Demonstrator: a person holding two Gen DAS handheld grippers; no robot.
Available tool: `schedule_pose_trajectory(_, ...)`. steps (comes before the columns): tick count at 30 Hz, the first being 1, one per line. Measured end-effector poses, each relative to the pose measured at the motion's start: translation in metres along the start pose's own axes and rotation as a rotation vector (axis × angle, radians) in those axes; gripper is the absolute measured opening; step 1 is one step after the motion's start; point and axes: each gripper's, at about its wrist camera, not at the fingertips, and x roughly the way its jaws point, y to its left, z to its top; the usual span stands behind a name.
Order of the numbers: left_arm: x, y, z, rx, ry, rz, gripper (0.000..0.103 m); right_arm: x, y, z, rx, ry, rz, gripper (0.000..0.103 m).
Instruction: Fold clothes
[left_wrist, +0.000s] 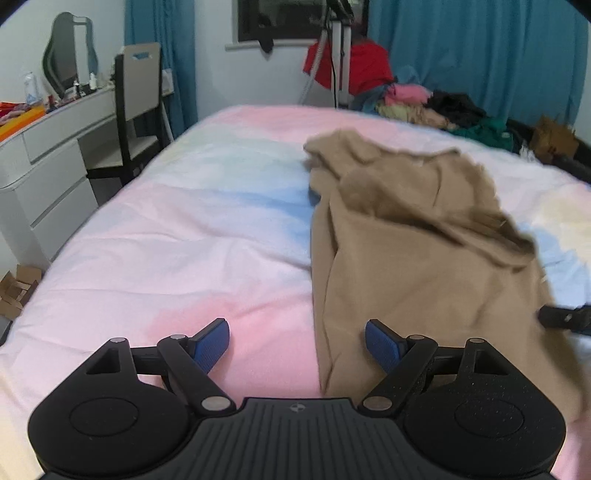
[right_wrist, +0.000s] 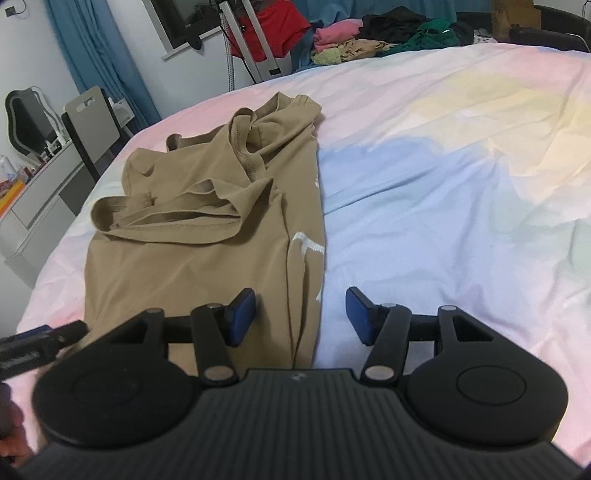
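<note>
the tan shirt (right_wrist: 207, 221) lies crumpled on the bed (right_wrist: 443, 184), its top bunched toward 11 o'clock. the right gripper (right_wrist: 301, 317) straddles its right edge, jaws half apart, gripping nothing. the left gripper (left_wrist: 297, 345) is wide and empty. risk: pinching the sheet with the hem, dragging the bunched layers.

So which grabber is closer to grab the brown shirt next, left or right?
Probably the right gripper: the tan shirt's near edge lies between its open fingers. The left gripper is open mostly over bare bedsheet, with the shirt by its right finger.
</note>
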Motion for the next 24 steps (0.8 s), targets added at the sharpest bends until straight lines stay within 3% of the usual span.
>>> schedule_pose_trajectory(4,-0.055,-0.008,0.003,-0.021,-0.073,-0.098,0.089,-0.016,0.002,0.001,0.011,-0.027,0.018,0.058)
schedule_pose_trajectory(6,-0.073,-0.010,-0.003,-0.051,-0.070,-0.168,0.093,-0.021,0.002,0.000,0.001,-0.035,0.014,0.058)
schedule_pose_trajectory(11,-0.064,-0.009,-0.029,-0.168,0.170,-0.388,0.093,-0.019,0.001,0.000,0.013,-0.023,0.013,0.058)
schedule_pose_trajectory(13,-0.049,-0.005,-0.035,-0.237,0.230,-0.441,0.093,-0.018,0.002,0.000,0.011,-0.022,0.016,0.058)
schedule_pose_trajectory(18,-0.009,0.015,-0.039,-0.433,0.277,-0.474,0.093,-0.011,0.008,-0.001,-0.005,-0.015,0.016,0.058)
schedule_pose_trajectory(22,0.021,0.023,-0.035,-0.492,0.269,-0.447,0.093,0.000,0.011,-0.005,-0.017,0.013,0.008,0.058)
schedule_pose_trajectory(24,0.020,0.026,-0.030,-0.516,0.220,-0.442,0.092,0.003,0.012,-0.008,-0.023,0.021,0.001,0.058)
